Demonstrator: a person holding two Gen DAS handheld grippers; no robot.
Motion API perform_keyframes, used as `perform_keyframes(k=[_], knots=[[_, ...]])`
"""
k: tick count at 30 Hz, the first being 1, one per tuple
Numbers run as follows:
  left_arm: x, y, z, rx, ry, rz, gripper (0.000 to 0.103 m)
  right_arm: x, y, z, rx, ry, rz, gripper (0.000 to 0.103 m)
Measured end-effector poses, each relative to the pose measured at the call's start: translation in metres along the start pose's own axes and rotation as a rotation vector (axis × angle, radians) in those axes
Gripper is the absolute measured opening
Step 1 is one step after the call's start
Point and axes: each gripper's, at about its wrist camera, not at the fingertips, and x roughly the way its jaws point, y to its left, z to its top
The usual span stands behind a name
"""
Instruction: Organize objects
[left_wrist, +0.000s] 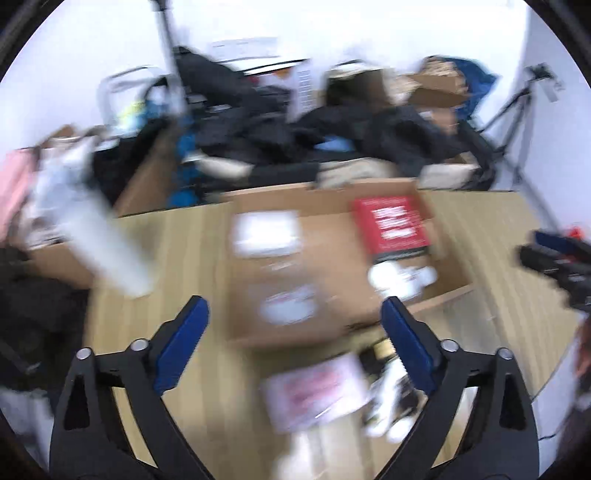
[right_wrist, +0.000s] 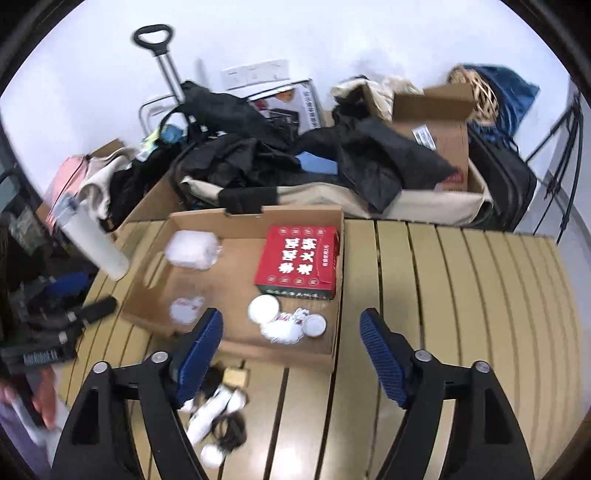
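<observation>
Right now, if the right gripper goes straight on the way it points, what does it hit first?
Probably the near right corner of the cardboard tray, with the slatted tabletop just beside it. The right gripper is open and empty; depth is unclear.

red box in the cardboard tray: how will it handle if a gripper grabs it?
The red box looks like printed carton, so probably stiff but crushable. It lies flat in the cardboard tray, so unlikely to roll or tip. Its glossy faces may slip.
</observation>
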Motion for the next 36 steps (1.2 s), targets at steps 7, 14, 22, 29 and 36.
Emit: perform_keyframes(k=[7,14,22,29,36], knots=[[-0.076,0.064,-0.037,-0.147,-0.051,0.003,0.101,-0.084,0.026,-0.004,-0.081,-0.022,0.027,0.083],[-0.117,0.069,-0.083,-0.107,-0.063,0.008,0.101,-0.130,0.041,-0.040,-0.117,-0.053,0.031,0.083],[-0.234,0.089,-0.163,-0.001,-0.181,0.033,0.101,-0.253,0.054,-0.135,-0.373,-0.087,0.030,0.083],[-0.337,0.104,-0.171,0.001,-0.371,0.111,0.103,-0.377,0.039,-0.153,-0.452,-0.212,-0.034,0.083],[-0.312,0.081,-0.186,0.046,-0.341,0.047,0.103,-0.370,0.044,-0.157,-0.415,-0.214,-0.007,0.083]])
